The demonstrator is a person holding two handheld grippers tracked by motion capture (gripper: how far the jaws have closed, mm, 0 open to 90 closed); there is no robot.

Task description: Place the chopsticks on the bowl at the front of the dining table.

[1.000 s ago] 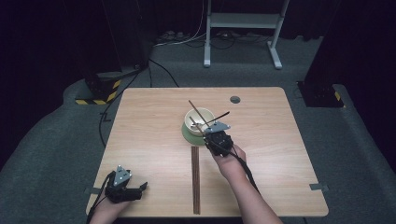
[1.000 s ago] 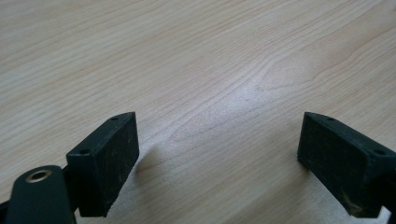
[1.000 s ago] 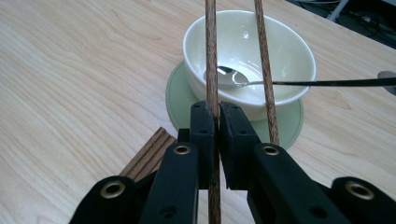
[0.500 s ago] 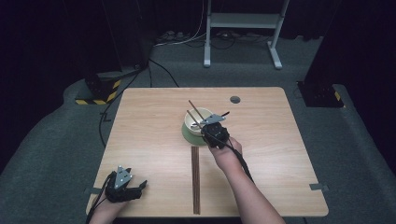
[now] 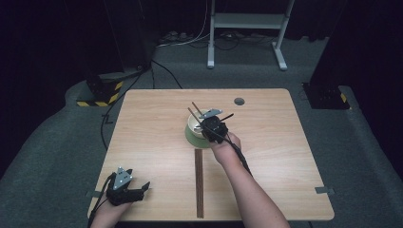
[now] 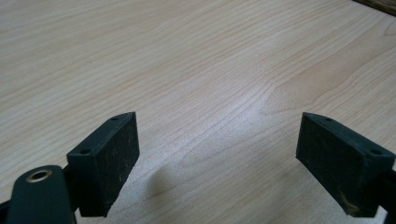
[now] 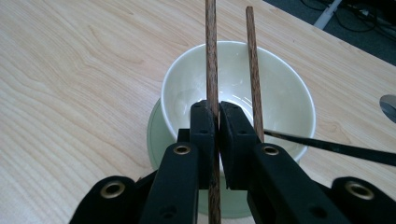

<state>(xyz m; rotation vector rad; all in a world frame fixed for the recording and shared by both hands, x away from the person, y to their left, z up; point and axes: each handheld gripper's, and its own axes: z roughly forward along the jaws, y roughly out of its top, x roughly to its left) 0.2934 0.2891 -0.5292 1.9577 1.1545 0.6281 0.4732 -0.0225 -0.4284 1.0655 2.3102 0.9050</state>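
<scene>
A cream bowl [image 5: 194,127] [image 7: 187,88] sits on a green saucer [image 5: 196,141] [image 7: 156,133] at the table's middle. Just over the bowl, my right gripper [image 5: 204,125] [image 7: 218,116] is shut on a brown chopstick [image 5: 192,114] [image 7: 211,65] that points away across it. A second brown chopstick [image 5: 197,108] [image 7: 252,70] lies alongside, over the far rim. At the near left corner my left gripper [image 5: 142,189] [image 6: 217,135] rests low on the wood, jaws wide; they have just been opening with nothing between them.
A long dark wooden strip [image 5: 198,183] lies on the table from the saucer toward the near edge. A thin black stick [image 5: 227,115] [image 7: 327,148] pokes out past the bowl's right rim. A grey round cap [image 5: 239,101] marks the far side.
My right gripper has carried its chopstick away from the person and slightly left, further over the bowl. The left hand has kept its place.
</scene>
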